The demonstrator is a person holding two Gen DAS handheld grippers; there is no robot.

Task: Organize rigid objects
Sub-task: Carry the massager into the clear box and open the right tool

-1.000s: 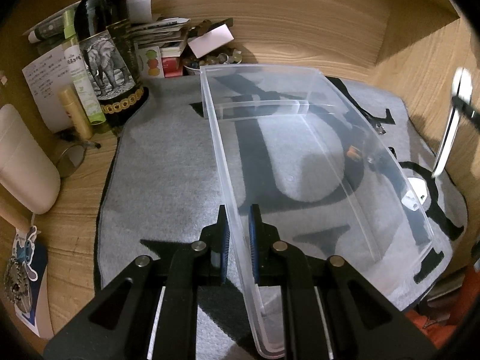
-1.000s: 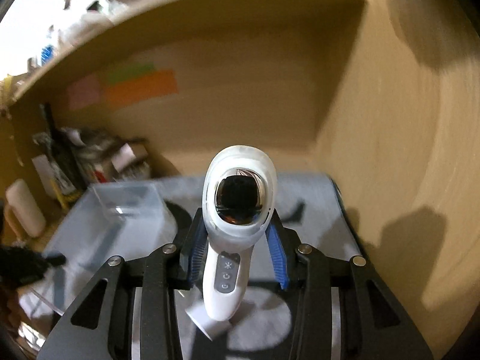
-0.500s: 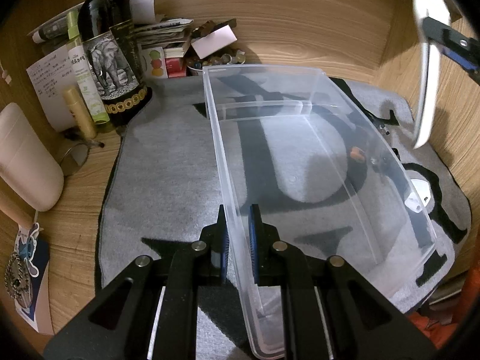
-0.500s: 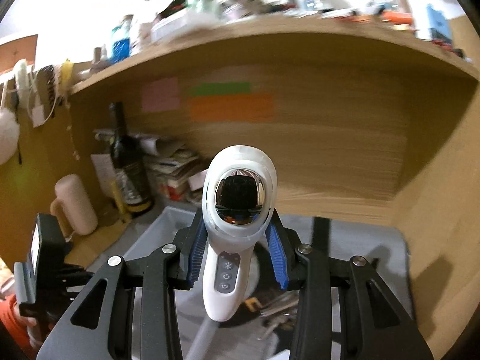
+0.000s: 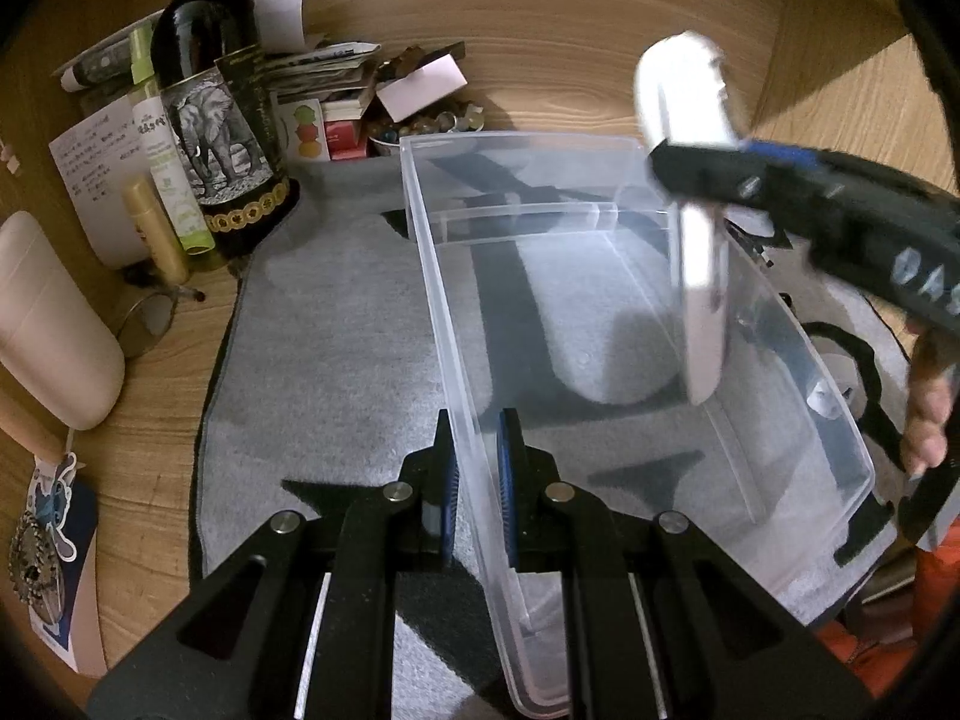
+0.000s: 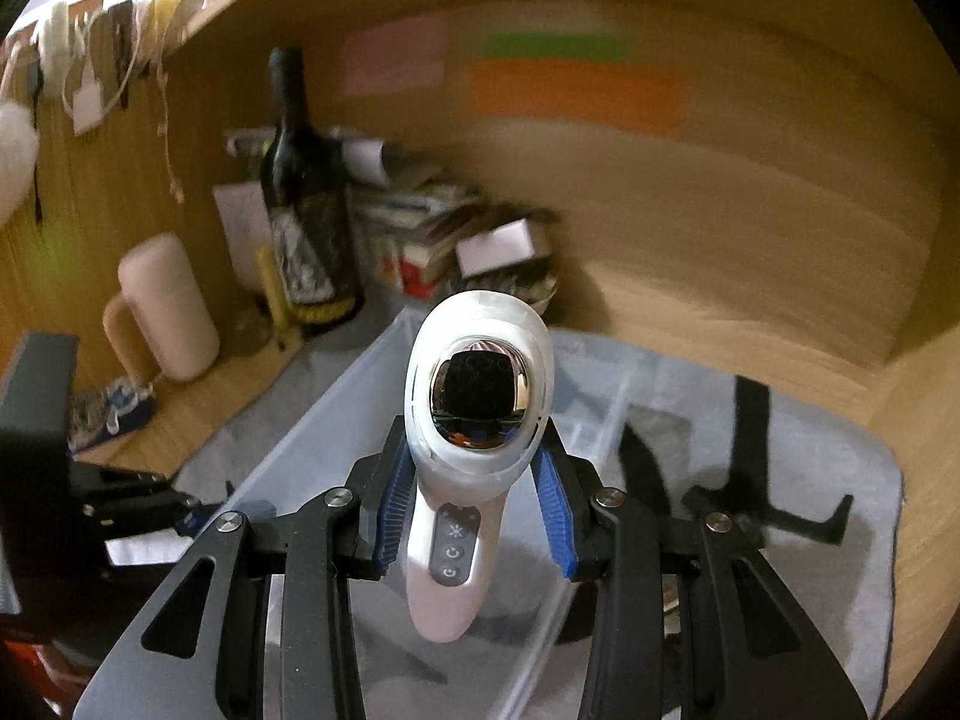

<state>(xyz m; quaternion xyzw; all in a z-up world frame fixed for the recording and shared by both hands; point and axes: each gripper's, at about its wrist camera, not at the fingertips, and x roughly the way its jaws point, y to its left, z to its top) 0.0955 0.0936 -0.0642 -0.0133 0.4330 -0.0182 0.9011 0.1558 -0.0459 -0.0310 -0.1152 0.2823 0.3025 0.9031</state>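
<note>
A clear plastic bin [image 5: 600,192] lies on a grey mat [image 5: 336,330]. My left gripper [image 5: 477,468] is shut on the bin's near left wall, one pad on each side. My right gripper [image 6: 474,492] is shut on a white handheld device [image 6: 474,420] with a shiny metal head and buttons on its handle. In the left wrist view that white device [image 5: 699,252] hangs above the right side of the bin, blurred, with its handle pointing down. In the right wrist view the clear bin [image 6: 336,414] lies below the device.
A dark wine bottle [image 5: 210,102] with an elephant label, tubes, papers and small boxes crowd the back left corner. A cream cylinder [image 5: 48,324] lies at the left. Wooden walls close the back and right. A person's hand [image 5: 930,396] shows at the right edge.
The right gripper has carried the white device leftward, from the right wall to above the bin. The left gripper and the bin have stayed put.
</note>
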